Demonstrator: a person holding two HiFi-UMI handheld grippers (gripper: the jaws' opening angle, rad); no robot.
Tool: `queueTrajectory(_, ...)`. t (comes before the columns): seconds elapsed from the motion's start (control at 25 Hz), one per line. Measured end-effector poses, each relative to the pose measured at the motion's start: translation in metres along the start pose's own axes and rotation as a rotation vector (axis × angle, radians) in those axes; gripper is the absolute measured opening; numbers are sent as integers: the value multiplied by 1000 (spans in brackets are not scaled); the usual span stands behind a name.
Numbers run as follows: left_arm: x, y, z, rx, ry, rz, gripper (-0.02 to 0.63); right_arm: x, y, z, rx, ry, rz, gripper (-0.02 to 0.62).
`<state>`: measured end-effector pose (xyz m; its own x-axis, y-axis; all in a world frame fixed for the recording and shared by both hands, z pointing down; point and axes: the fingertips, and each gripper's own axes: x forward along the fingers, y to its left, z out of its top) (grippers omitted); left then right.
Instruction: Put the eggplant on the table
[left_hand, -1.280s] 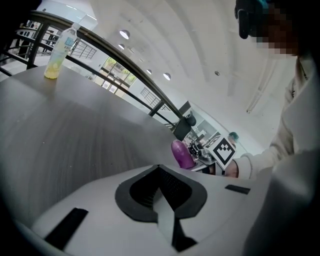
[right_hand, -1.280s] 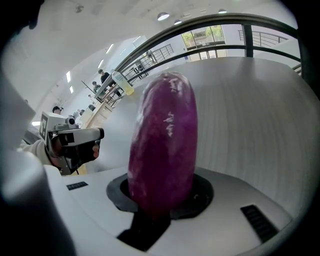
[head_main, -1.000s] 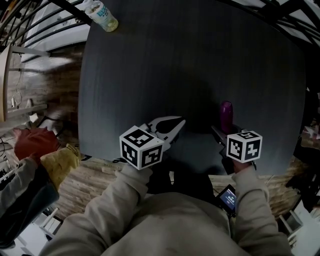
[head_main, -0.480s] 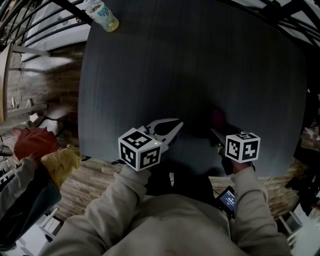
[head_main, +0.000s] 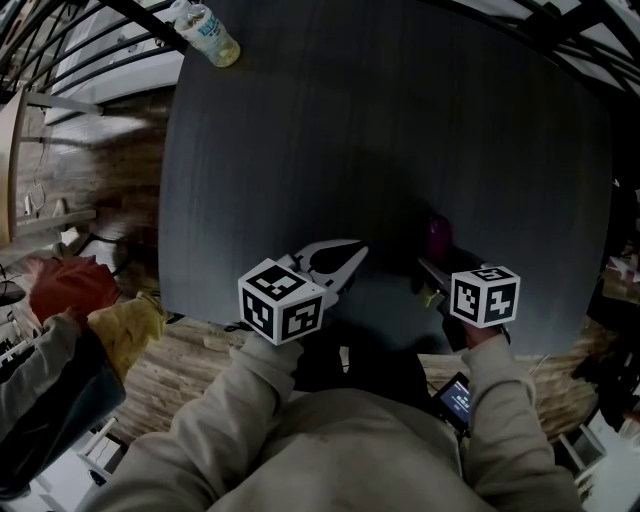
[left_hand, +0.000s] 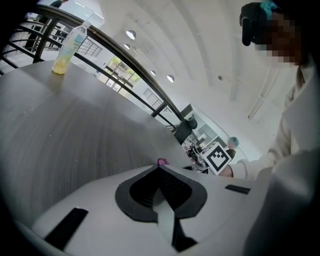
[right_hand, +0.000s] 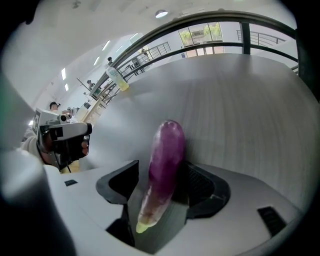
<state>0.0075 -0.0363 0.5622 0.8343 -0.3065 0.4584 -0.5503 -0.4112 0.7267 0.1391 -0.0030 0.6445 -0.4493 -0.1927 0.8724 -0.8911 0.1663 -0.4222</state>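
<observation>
Now, eggplant (right_hand: 167, 150): seen lengthwise between the right gripper's spread jaws, pale stem end nearest the camera. It appears to be laid on the table (head_main: 380, 120), though contact is not clearly shown.
Right gripper (head_main: 436, 272): jaws have just been opening and are held wide; no squeeze on the eggplant is seen.
Left gripper (left_hand: 159, 167): jaws are brought together with nothing between them; it is held near the right gripper, over the table's near edge.
Head view: the eggplant is made out only dimly, as a dark purple stub.
Left gripper view: only a purple tip is shown past the jaws.
Bottle (head_main: 205, 30): upright at the far corner, well apart.
</observation>
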Motion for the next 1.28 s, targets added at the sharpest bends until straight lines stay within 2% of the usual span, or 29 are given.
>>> queueTrajectory(0.08,-3,0,3,6,-5,2,6,-2,0,1,-3,-2,-7,287)
queueTrajectory(0.44,-27,-20,19,54,-30,0,6,-40,6,3,-34,-11,-24,288)
queueTrajectory(0.6,-50,-34,35,83,-48,7,6,-83,12,27,6,-108,16,287)
queueTrajectory(0.72,-63,-47,60,131,-79,5,6,-120,28,56,-21,-190,78,282)
queueTrajectory(0.84,-77,-70,83,180,-114,1,6,-163,53,78,-73,-292,137,207)
queueTrajectory(0.96,-88,-105,110,245,-158,-29,6,-211,89,102,-145,-428,214,46)
queueTrajectory(1.0,-93,-119,119,271,-174,-44,6,-227,102,107,-179,-467,243,21)
queueTrajectory(1.12,-105,-159,148,349,-227,-93,6,-267,140,121,-268,-570,325,15)
queueTrajectory(1.28,-121,-200,174,414,-285,-138,6,-309,170,133,-289,-679,383,14)
